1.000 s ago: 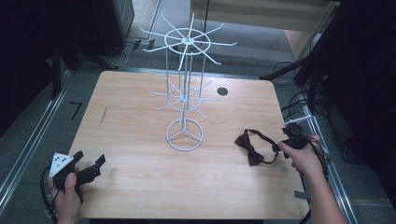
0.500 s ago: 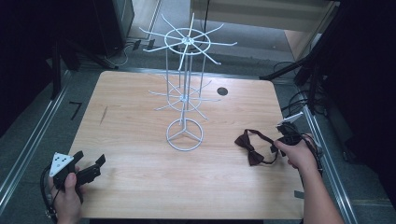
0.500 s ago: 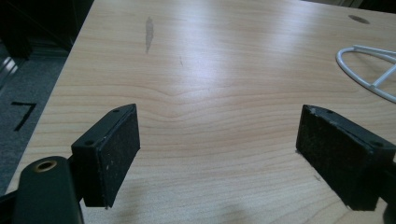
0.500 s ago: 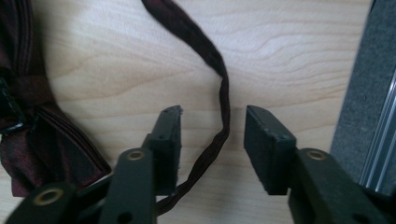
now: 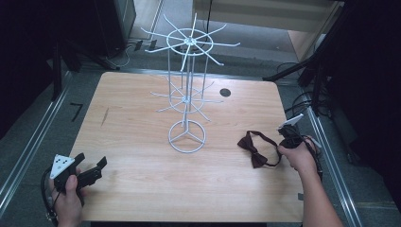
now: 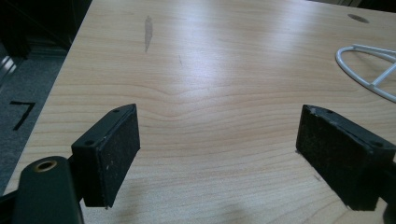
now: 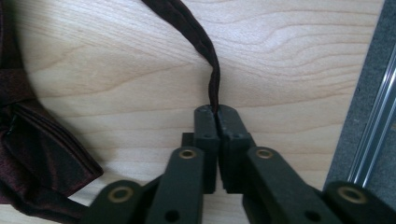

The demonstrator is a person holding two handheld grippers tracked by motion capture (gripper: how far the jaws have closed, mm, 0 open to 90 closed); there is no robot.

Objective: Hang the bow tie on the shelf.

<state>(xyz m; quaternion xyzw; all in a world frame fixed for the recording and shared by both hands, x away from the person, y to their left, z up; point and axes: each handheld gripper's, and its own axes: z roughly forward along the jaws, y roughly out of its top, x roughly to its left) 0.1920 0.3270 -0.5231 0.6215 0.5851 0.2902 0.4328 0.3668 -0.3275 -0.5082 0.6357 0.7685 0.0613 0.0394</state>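
I am holding the right gripper (image 7: 216, 112) low over the right edge of the wooden table (image 5: 142, 118), and its jaws have just been closing: in the right gripper view they are now standing pressed together with the thin dark strap (image 7: 196, 32) of the bow tie (image 5: 253, 150) pinched between their tips. The strap is rising from the tips and curving away across the wood, while the maroon bow (image 7: 32, 154) itself is lying flat on the table just beside the jaws. From the high view the bow tie is sitting on the right part of the table, near my right hand (image 5: 298, 153) and well apart from the white wire display stand (image 5: 188, 94), which is standing upright in the middle. I am keeping the left gripper (image 6: 217, 154) at the near left corner, its jaws standing wide apart with nothing but bare wood between them; the stand's ring base (image 6: 369, 70) is showing farther off.
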